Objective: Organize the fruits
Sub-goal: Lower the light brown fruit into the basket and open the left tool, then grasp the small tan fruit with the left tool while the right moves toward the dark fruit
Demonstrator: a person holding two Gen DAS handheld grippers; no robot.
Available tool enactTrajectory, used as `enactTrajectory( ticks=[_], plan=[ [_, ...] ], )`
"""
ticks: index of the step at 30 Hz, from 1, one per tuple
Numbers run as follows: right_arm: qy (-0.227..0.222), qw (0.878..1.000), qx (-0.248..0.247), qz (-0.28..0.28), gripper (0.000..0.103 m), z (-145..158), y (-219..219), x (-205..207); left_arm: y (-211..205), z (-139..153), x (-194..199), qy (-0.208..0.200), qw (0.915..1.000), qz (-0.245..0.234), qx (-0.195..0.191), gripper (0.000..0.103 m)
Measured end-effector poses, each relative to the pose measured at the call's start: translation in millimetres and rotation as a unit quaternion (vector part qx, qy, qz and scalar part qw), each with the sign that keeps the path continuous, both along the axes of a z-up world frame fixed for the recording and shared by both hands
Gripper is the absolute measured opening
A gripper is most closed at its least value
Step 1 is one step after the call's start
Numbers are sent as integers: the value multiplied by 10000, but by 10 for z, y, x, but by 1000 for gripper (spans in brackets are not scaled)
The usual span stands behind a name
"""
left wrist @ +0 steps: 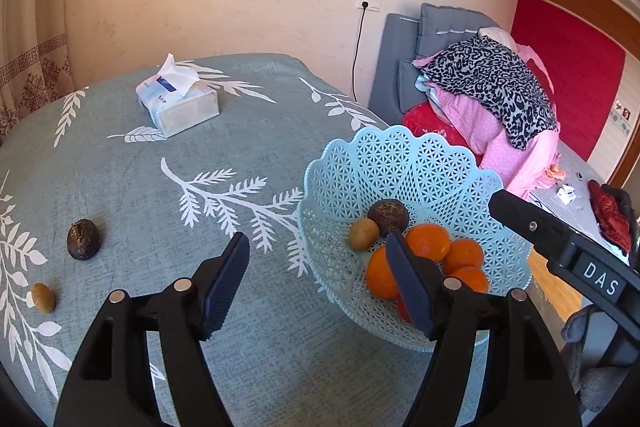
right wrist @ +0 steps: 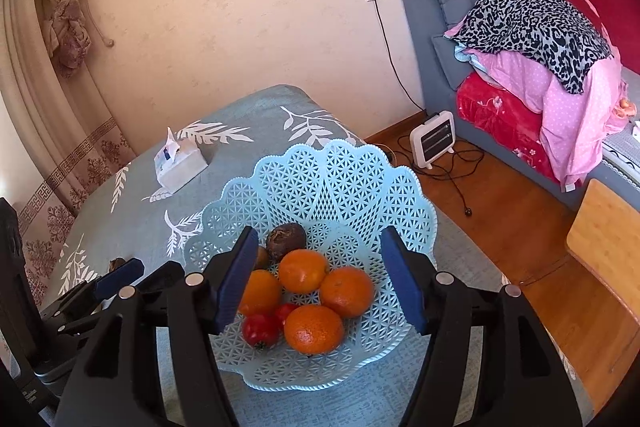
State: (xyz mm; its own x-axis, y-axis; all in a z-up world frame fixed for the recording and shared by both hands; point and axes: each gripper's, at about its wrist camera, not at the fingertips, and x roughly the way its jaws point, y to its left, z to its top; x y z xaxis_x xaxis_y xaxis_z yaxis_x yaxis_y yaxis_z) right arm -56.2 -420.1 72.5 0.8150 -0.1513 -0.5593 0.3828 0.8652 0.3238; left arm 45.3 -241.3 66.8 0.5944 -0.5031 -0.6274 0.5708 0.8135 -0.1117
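Fruits are sitting mostly inside the basket point(right wrist: 320, 179); a dark fruit point(left wrist: 82, 239) and small brown fruit point(left wrist: 43, 297) are lying well left of it. Both grippers' fingers are hanging spread, empty. Left gripper point(left wrist: 320, 283) should be straddling the dark fruit squarely.

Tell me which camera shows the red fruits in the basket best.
The right wrist view: two red fruits lie in plain sight at the near side of the blue basket, beside the oranges. In the left wrist view only a red sliver shows behind a claw finger.

Basket point(left wrist: 400, 155) rim crowds right; tissue box point(left wrist: 178, 103) far back; cloth point(left wrist: 160, 195) between open.
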Motion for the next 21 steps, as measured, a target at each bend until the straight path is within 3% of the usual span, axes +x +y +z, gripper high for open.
enactTrajectory(
  ticks=[3, 21],
  plan=[
    [-2, 10000, -10, 68, 65, -3, 42, 7, 98, 34, 0, -33, 9999, 127, -32, 83],
    [38, 9986, -218, 470, 65, -36, 388, 74, 917, 56, 164, -105, 9925, 1200, 191, 83]
  ],
)
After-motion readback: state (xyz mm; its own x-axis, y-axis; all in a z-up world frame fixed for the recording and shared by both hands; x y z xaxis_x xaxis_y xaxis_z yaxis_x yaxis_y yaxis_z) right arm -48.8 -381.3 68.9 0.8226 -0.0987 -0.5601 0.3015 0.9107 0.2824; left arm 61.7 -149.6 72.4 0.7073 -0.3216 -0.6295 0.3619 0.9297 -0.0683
